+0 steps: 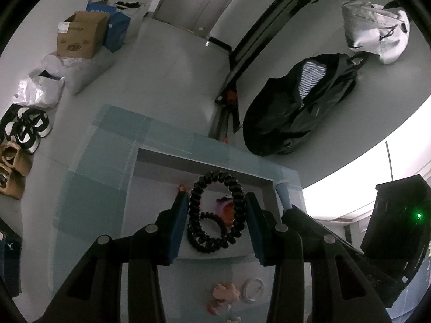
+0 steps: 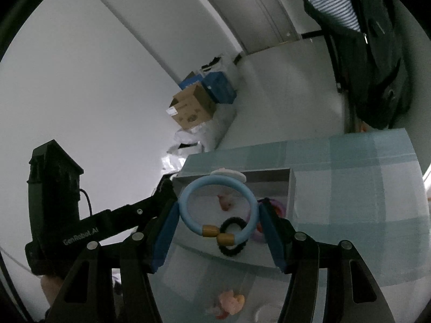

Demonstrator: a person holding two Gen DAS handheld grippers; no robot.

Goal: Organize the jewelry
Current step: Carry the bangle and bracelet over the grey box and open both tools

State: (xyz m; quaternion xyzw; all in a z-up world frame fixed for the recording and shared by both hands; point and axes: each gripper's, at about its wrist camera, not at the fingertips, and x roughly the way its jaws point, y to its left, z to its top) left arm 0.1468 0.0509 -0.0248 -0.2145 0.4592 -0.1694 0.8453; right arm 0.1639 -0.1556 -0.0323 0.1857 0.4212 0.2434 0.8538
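My left gripper (image 1: 216,199) is shut on a black coiled hair ring (image 1: 194,210), which hangs upright between the blue pads. It hovers over a grey open box (image 1: 188,158) that holds orange and purple pieces (image 1: 227,210) and a second black coil. My right gripper (image 2: 218,204) is shut on a light blue bangle (image 2: 188,202) with gold end caps, also above the grey open box (image 2: 292,185). Inside lie a pink piece (image 2: 225,202), a black coil (image 2: 233,250) and a purple ring (image 2: 280,208). Each gripper shows at the edge of the other's view.
The box stands on a teal checked cloth (image 1: 107,161). A pink clip (image 1: 226,293) and a white ring (image 1: 253,289) lie on the cloth near me. On the floor beyond are a black bag (image 1: 296,107), a cardboard box (image 1: 80,35) and shoes (image 1: 27,129).
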